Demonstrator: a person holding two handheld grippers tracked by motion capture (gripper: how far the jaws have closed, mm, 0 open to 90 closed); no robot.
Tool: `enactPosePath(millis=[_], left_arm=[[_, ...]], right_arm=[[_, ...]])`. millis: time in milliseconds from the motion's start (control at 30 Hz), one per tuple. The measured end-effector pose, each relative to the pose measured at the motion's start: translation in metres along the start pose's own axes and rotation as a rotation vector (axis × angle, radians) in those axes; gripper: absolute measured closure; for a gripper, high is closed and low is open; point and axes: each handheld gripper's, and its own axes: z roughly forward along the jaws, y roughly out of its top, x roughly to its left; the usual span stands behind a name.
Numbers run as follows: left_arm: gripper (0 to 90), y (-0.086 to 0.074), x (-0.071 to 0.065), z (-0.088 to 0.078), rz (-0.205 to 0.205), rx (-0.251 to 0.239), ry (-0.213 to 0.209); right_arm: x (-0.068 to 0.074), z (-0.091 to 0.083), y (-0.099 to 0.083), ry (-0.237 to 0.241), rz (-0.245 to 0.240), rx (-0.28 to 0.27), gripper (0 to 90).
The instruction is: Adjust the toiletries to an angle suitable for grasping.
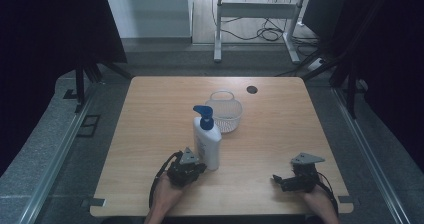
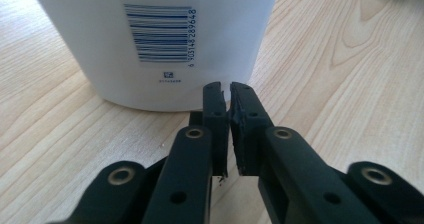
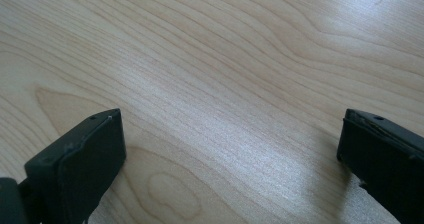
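Note:
A white pump bottle (image 1: 208, 143) with a blue pump head (image 1: 204, 115) stands upright near the middle of the wooden table (image 1: 280, 129). My left gripper (image 1: 196, 168) rests on the table just in front of the bottle. In the left gripper view its jaws are pressed together, empty, tips almost at the bottle's base (image 2: 165, 44), which carries a barcode. My right gripper (image 1: 278, 180) lies near the table's front right edge. In the right gripper view its fingers (image 3: 85, 159) stand wide apart over bare wood with nothing between them.
A small clear mesh basket (image 1: 225, 111) sits behind the bottle, toward the back of the table. A round cable hole (image 1: 252, 89) is in the tabletop at the back. Beyond the table stand a white frame leg (image 1: 218, 34) and floor cables (image 1: 270, 33).

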Motion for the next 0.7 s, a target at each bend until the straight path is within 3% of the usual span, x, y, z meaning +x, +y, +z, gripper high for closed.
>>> enactPosePath(millis=[433,700], left_arm=[[63.4,-0.011,0.005,-0.015,-0.012,0.002,0.066],[44.7,-0.02,0.01,-0.018,-0.023,-0.003,0.073]], right_arm=[[0.0,0.0,0.0,0.001,-0.002,0.0,0.0],[0.0,-0.001,0.001,0.002,-0.006,0.006,0.0]])
